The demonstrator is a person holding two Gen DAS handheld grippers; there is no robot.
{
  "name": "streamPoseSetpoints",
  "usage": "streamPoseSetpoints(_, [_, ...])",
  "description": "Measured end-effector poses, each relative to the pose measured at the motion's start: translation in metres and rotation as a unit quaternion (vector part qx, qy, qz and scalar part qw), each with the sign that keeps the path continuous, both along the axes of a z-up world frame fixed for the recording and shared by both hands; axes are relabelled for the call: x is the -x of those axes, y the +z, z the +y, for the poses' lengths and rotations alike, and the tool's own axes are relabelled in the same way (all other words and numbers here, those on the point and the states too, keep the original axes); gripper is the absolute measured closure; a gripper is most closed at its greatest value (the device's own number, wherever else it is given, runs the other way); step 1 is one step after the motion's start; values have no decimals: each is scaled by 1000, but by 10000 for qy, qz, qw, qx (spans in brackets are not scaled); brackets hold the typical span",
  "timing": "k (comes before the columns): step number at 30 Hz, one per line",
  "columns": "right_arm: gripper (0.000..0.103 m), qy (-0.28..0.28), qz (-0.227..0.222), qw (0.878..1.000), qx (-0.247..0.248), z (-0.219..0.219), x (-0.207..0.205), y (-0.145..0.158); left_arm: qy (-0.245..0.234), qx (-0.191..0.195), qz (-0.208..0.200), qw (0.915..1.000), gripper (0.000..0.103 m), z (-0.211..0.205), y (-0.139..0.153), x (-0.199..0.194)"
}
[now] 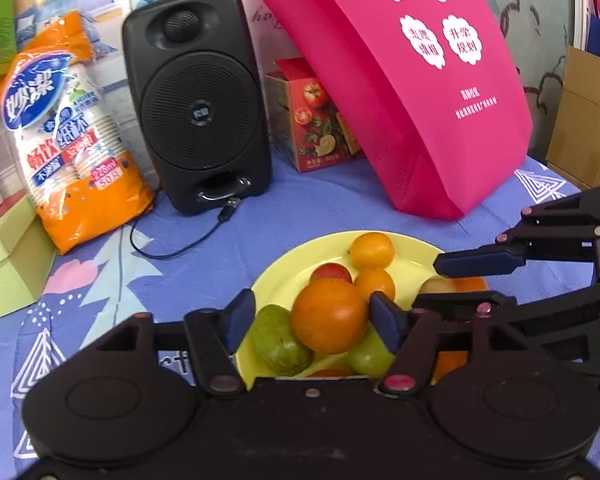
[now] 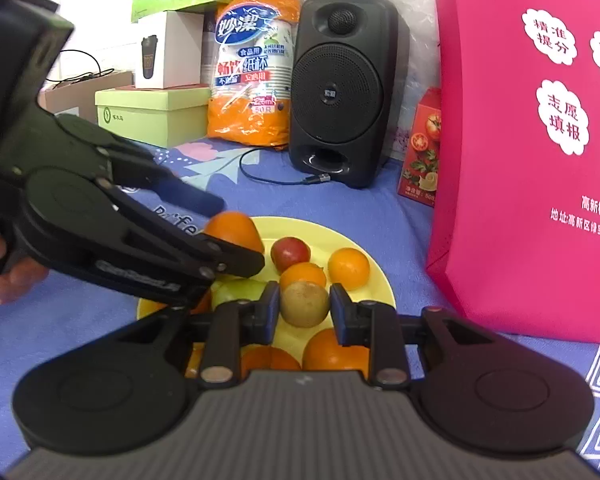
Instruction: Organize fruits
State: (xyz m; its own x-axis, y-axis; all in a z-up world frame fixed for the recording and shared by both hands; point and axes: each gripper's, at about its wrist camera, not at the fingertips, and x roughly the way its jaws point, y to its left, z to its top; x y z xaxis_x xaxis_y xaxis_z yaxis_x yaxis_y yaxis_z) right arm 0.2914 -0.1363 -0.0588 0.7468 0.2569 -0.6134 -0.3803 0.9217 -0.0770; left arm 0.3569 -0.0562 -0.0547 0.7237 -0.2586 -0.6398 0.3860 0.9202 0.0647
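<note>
A yellow plate (image 1: 296, 266) on the blue cloth holds several fruits: oranges, a red one, green ones and a brown kiwi. My left gripper (image 1: 312, 318) has its jaws around a large orange (image 1: 329, 316), with small gaps at the pads. My right gripper (image 2: 305, 307) has its jaws around the brown kiwi (image 2: 304, 305), pads close on both sides but not clearly touching. The right gripper shows in the left wrist view (image 1: 460, 276). The left gripper shows in the right wrist view (image 2: 224, 236) over the plate (image 2: 364, 248).
A black speaker (image 1: 198, 100) with a cable, an orange paper-cup bag (image 1: 68, 136), a tomato-print box (image 1: 312, 120) and a pink bag (image 1: 412, 80) stand behind the plate. Green boxes (image 2: 152, 114) are at the left.
</note>
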Motion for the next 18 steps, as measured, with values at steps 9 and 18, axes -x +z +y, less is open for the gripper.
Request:
streamPoseSetpoints(9, [75,-113,-124,9999,-36,-8,26,10,324,25,-249,9992,30,25,19,39])
streamPoseSetpoints(18, [59,-215,-401,9988,-161,0,94,31,565,352,-451,9968,19,39,46,110])
